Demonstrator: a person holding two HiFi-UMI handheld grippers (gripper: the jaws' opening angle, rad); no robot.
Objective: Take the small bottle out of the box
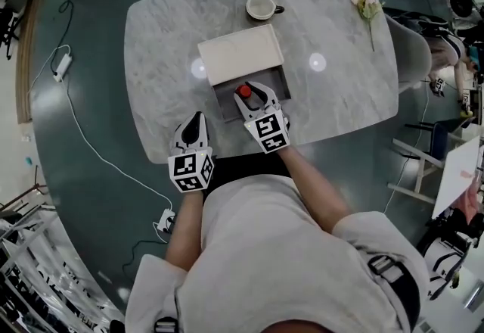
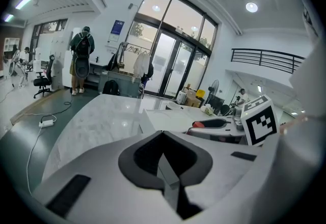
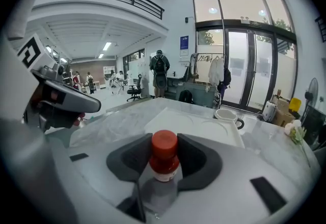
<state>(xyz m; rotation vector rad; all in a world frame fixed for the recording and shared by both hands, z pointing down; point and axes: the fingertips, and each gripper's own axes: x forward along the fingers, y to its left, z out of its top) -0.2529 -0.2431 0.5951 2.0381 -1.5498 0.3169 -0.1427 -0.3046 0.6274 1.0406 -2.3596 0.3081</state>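
The small bottle, clear with a red cap, stands in the open grey box on the marble table. My right gripper reaches into the box, its dark pads closed against the bottle on both sides. The red cap also shows in the left gripper view. My left gripper rests at the table's near edge, left of the box, shut and with nothing between its jaws.
The box's white lid lies slid back over the box's far half. A cup stands behind it and a flower lies at the far right. A chair stands to the right of the table.
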